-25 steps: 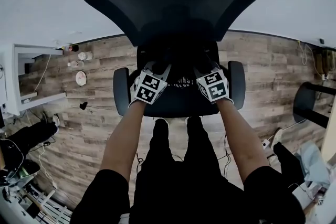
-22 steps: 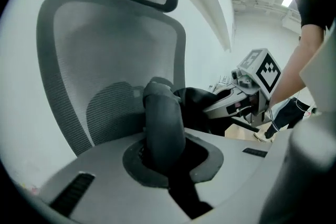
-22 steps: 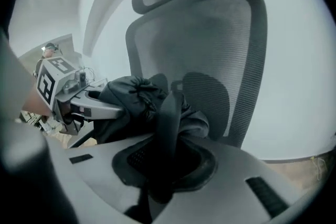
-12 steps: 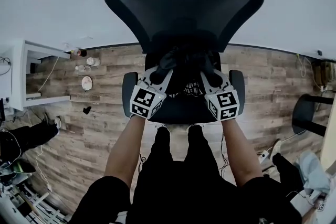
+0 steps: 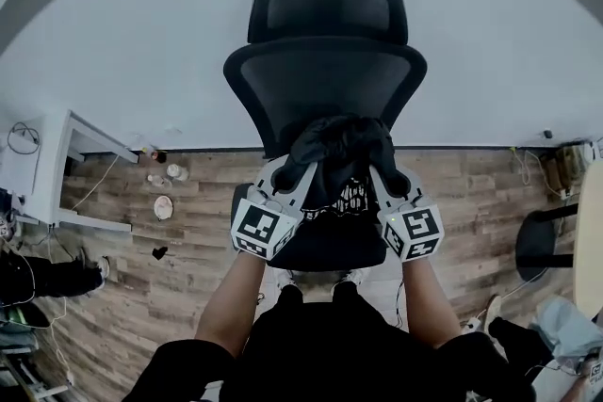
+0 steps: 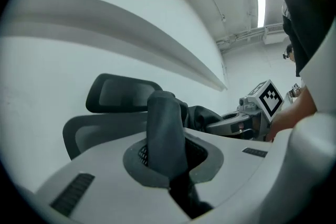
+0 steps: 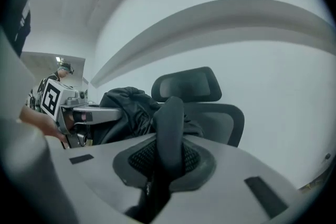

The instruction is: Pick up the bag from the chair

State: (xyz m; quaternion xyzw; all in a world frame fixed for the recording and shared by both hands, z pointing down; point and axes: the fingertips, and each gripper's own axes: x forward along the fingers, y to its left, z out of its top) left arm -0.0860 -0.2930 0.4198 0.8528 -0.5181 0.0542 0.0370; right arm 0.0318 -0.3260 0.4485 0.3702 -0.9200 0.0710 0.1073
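A black bag point(image 5: 339, 151) hangs in front of the backrest of the black office chair point(image 5: 325, 75), above its seat point(image 5: 325, 249). My left gripper point(image 5: 294, 167) is shut on a dark strap of the bag point(image 6: 165, 128) on the bag's left side. My right gripper point(image 5: 382, 167) is shut on another dark strap point(image 7: 169, 131) on the bag's right side. The bag's crumpled body point(image 7: 126, 105) bunches between the two grippers. The left gripper view shows the right gripper point(image 6: 247, 119) across from it. How far the bag's underside is from the seat is hidden.
The chair stands on a wooden floor point(image 5: 471, 193) against a white wall. A white shelf unit point(image 5: 57, 174) and small items point(image 5: 165, 202) lie to the left. A dark chair base point(image 5: 542, 240) and cables are at the right. The person's legs point(image 5: 330, 344) are just before the seat.
Both grippers have risen and drawn closer together, carrying the bag up from the seat to backrest height. The head view has tilted up, showing the headrest and more wall.
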